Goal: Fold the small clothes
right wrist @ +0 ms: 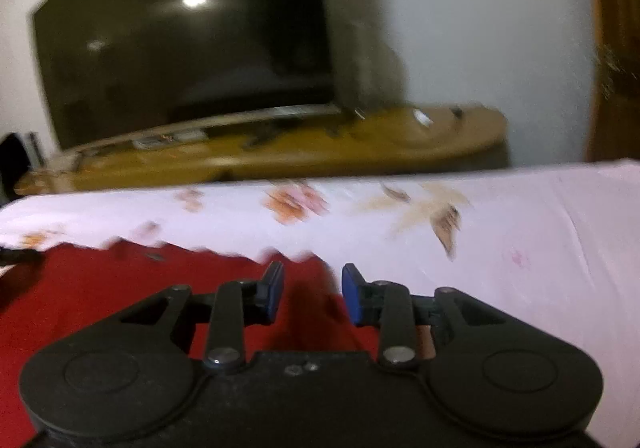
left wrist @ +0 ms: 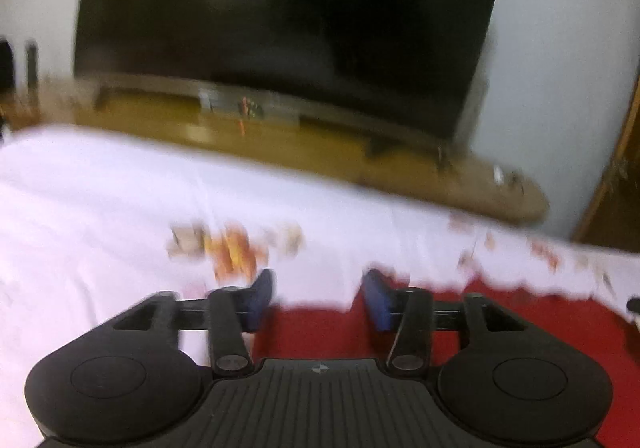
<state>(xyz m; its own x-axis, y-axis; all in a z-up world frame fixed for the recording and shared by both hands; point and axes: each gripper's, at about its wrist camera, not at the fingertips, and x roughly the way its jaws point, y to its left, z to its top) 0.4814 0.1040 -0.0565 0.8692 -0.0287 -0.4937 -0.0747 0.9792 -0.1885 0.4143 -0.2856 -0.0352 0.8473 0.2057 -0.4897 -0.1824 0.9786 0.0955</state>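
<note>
A red garment (left wrist: 320, 332) lies flat on a white bedsheet (left wrist: 100, 199) with orange flower prints. My left gripper (left wrist: 319, 294) is open and empty, its blue pads (left wrist: 262, 298) low over the garment's far edge. In the right wrist view the same red garment (right wrist: 120, 296) fills the lower left, on the white sheet (right wrist: 520, 232). My right gripper (right wrist: 312, 294) is open and empty just above the garment's far right edge. Both views are blurred by motion.
A large dark television (left wrist: 280, 19) stands on a long wooden cabinet (left wrist: 320, 151) beyond the bed's far edge, against a white wall. It also shows in the right wrist view (right wrist: 180, 47). A wooden door frame (right wrist: 612, 47) is at the far right.
</note>
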